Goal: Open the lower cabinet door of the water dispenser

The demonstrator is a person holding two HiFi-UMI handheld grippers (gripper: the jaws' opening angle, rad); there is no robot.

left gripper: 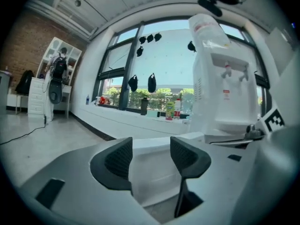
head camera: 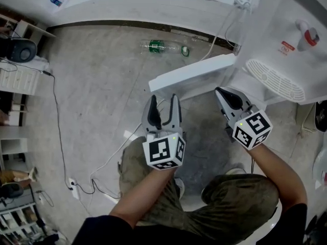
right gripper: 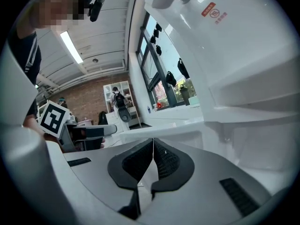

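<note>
Standing open from the tall white plastic water dispenser (head camera: 276,34), its flat white lower cabinet door (head camera: 194,75) looks light, stiff, slick; I'd pinch its free edge; left gripper (head camera: 163,100) gapes empty there, right gripper (head camera: 219,92) sits shut

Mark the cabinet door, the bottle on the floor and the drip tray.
cabinet door (head camera: 194,74), head view, upper edge.
bottle (head camera: 155,46), head view, green label.
drip tray (head camera: 276,79), head view, middle of grille.
</note>
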